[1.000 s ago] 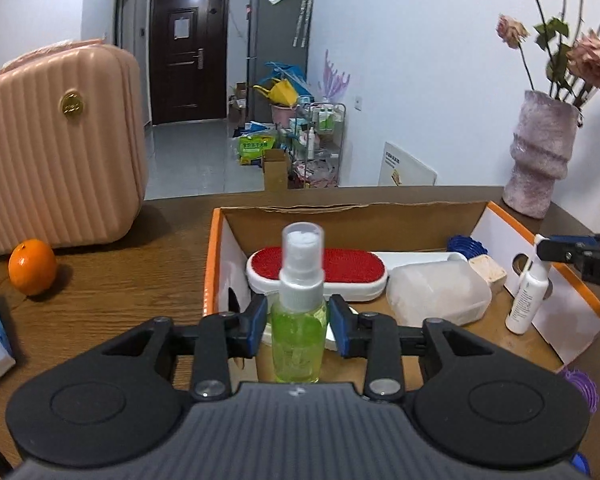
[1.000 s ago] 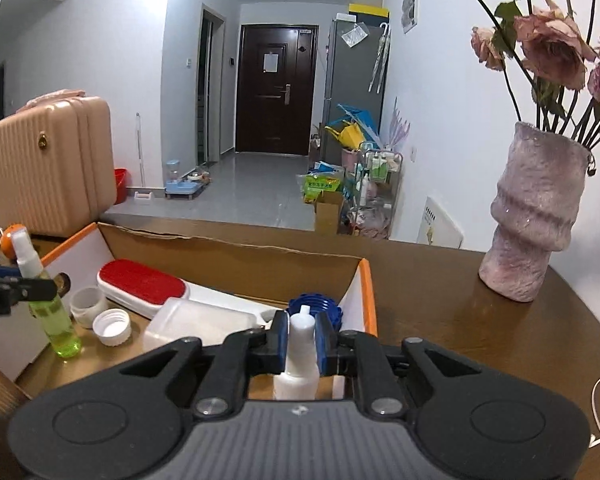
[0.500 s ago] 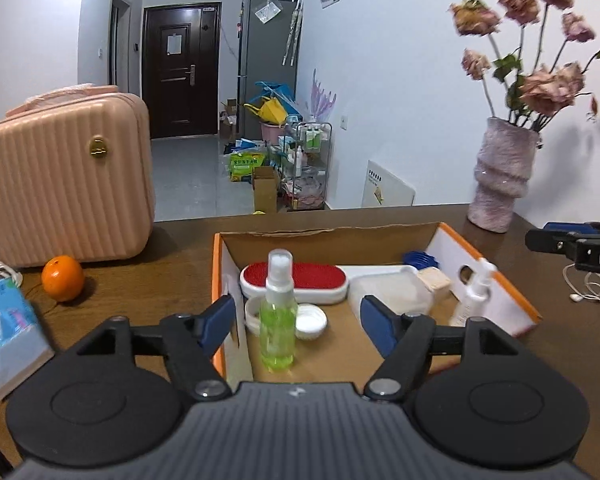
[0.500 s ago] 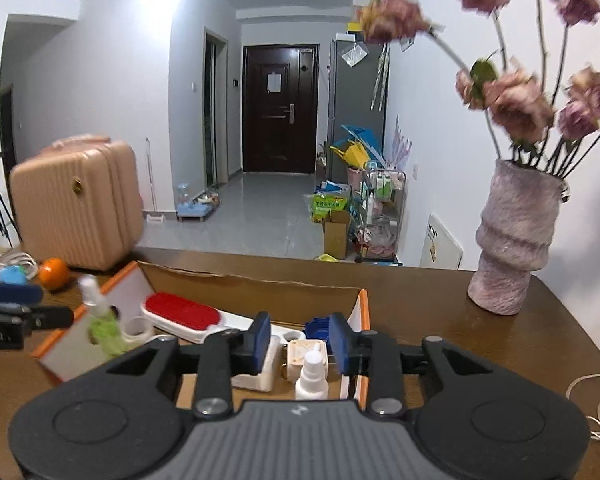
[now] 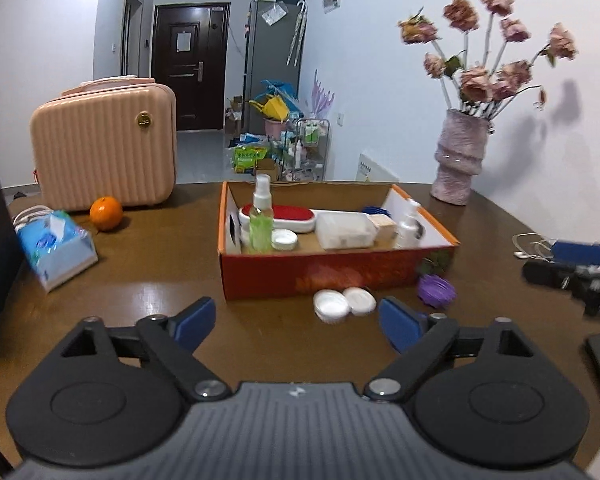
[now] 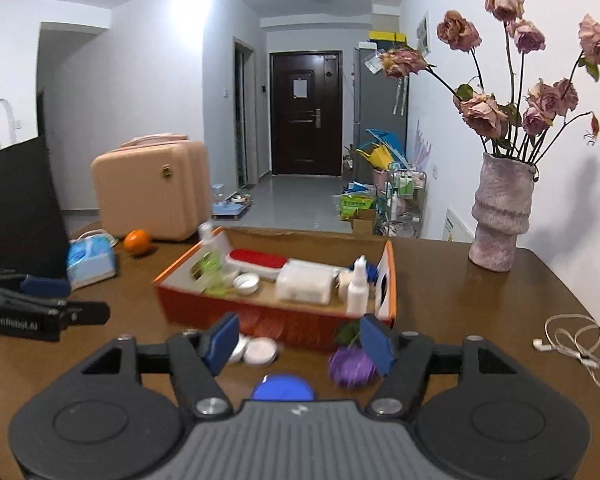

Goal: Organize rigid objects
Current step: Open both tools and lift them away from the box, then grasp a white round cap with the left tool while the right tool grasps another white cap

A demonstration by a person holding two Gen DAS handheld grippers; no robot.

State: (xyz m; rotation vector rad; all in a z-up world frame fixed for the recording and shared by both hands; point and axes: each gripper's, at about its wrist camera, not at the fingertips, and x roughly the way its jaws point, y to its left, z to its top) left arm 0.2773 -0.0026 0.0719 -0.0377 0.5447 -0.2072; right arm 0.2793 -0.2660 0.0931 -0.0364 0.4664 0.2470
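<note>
While both of our claws hang above the dark brown wooden surface, neither has hold of anything. Our left claw has its blue-padded jaws spread wide, with only bare wood and two small round white lids showing in the gap ahead. Our right claw is likewise spread wide and empty-handed; a flat round blue lid lies on the surface just below it, and a crumpled purple flower-like piece sits close to its right finger.

Beyond both claws stands the open orange-and-red cardboard box, near the middle of the surface. Inside it, at the left end, a clear spray bottle of green liquid stands upright, with a small white jar lid just beside it. Behind them lies a white oval brush with a red pad. A frosted translucent plastic container takes the middle, a small beige block lies next to it, and a little white dropper bottle stands upright at the right end against the box wall.

Off to the left on the surface are an orange fruit, a blue tissue packet and a ribbed pink hard-shell case. At the far right corner stands a mauve textured vase of dried pink roses, and a white earphone cable lies near the right edge.
</note>
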